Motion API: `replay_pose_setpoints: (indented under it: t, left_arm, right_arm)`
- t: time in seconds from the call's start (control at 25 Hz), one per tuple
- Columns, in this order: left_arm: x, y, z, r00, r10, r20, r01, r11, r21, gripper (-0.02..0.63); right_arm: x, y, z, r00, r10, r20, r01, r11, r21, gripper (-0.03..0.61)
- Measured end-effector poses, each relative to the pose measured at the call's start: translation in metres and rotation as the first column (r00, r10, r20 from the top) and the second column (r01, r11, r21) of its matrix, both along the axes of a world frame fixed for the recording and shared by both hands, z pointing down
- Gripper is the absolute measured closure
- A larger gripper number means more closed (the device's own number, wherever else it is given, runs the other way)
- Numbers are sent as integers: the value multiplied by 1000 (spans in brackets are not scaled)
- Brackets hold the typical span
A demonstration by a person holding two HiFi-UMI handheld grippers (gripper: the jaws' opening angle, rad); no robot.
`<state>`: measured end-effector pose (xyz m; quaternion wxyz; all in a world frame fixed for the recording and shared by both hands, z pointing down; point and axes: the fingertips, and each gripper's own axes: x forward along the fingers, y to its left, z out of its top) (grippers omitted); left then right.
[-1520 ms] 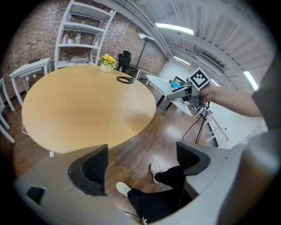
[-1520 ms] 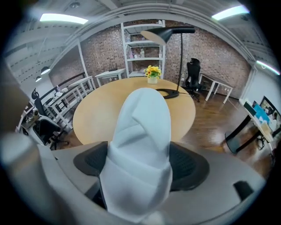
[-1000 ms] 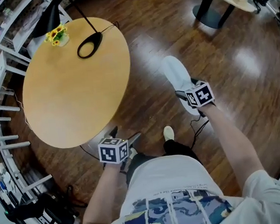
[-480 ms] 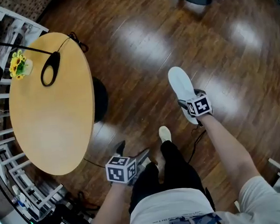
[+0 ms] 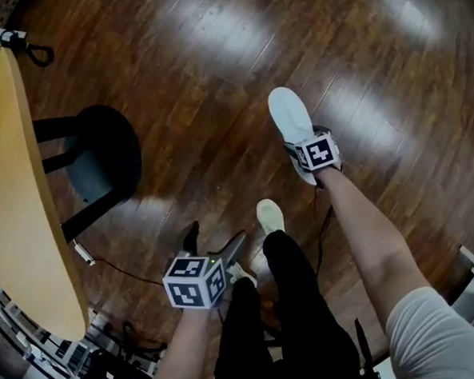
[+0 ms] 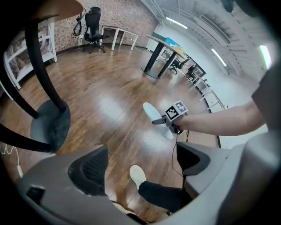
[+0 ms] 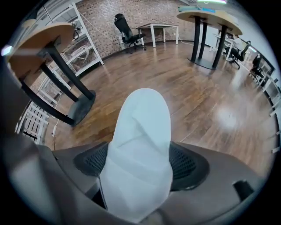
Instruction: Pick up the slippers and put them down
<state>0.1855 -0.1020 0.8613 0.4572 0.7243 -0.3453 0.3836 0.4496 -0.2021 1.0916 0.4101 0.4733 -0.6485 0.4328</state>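
Observation:
A white slipper (image 5: pixel 290 119) hangs above the dark wood floor, toe pointing away from me. My right gripper (image 5: pixel 305 158) is shut on its heel end. In the right gripper view the slipper (image 7: pixel 141 140) fills the middle, pinched between the two black pads (image 7: pixel 186 163). My left gripper (image 5: pixel 216 236) is held low in front of my left leg, open, with nothing between its fingers. The left gripper view shows the held slipper (image 6: pixel 153 115) and the right gripper (image 6: pixel 169 121) off to the right, above the floor.
A round wooden table (image 5: pixel 13 198) runs along the left edge, with its dark base (image 5: pixel 103 153) on the floor. A cable (image 5: pixel 114 268) lies near the base. My own foot in a white shoe (image 5: pixel 269 216) stands between the grippers. White wire shelves (image 7: pixel 81 41) stand behind.
The view has swung away from the table, which slid to the left edge. The right gripper keeps its hold on the slipper. The left gripper stays open and low.

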Motion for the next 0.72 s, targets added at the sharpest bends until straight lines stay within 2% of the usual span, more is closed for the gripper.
replay_pose_setpoints:
  t: [0.16, 0.36, 0.44, 0.56, 0.64, 0.72]
  left_arm:
    - [14, 13, 95, 1000, 23, 9, -23, 1000, -3, 137]
    - [7, 26, 177, 1000, 30, 6, -30, 996, -85, 137]
    - [7, 26, 195, 999, 39, -2, -39, 995, -96, 137]
    - [16, 27, 188, 999, 37, -24, -39, 994, -98, 137]
    - [15, 33, 192, 999, 35, -31, -38, 994, -100, 137]
    - [5, 37, 212, 999, 36, -25, -38, 994, -98, 137]
  right_arm:
    - [-8, -13, 132, 999, 28, 32, -27, 999, -23, 118]
    - [-19, -22, 238, 1000, 30, 3, -30, 998, -57, 118]
    - [-11, -26, 260, 999, 47, -28, -49, 997, -59, 110]
    - [-6, -29, 246, 997, 77, 7, -77, 996, -48, 99]
    - [-14, -19, 246, 996, 82, 28, -80, 995, -63, 64]
    - [-28, 0, 265, 997, 71, 38, -67, 993, -94, 61]
